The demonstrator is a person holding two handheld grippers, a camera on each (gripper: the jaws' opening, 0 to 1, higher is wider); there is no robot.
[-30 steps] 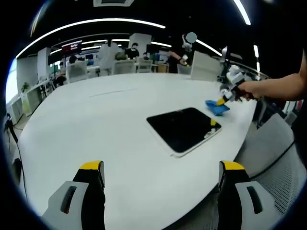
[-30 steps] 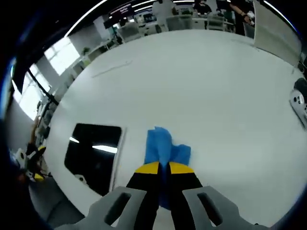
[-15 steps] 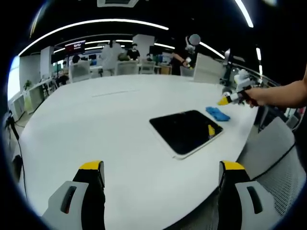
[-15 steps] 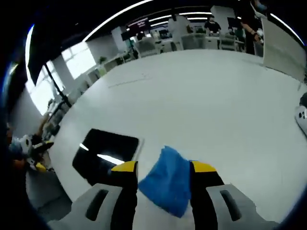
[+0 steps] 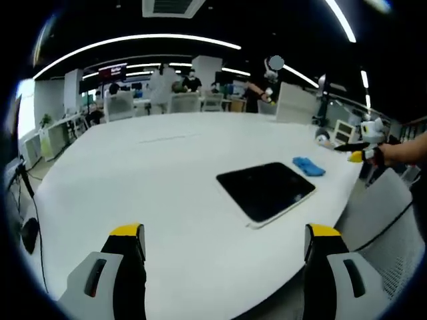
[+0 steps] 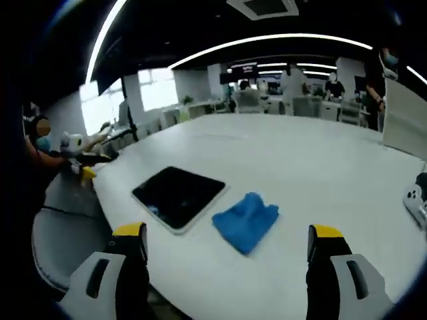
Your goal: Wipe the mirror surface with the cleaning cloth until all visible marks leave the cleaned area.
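Cloth [image 6: 245, 221] lies loose and crumpled on the white table [image 6: 320, 173], touching nothing, just beside one side of the mirror [image 6: 178, 196] near the table's edge. It sits ahead of the right gripper [image 6: 227, 267], between its wide-open, empty jaws, so that hand is nearer. Left gripper [image 5: 223, 263], likewise open and empty, faces the mirror from farther off.

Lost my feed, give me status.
Left gripper and right gripper open, empty. Blue cloth on table beside mirror. Nothing in the way.
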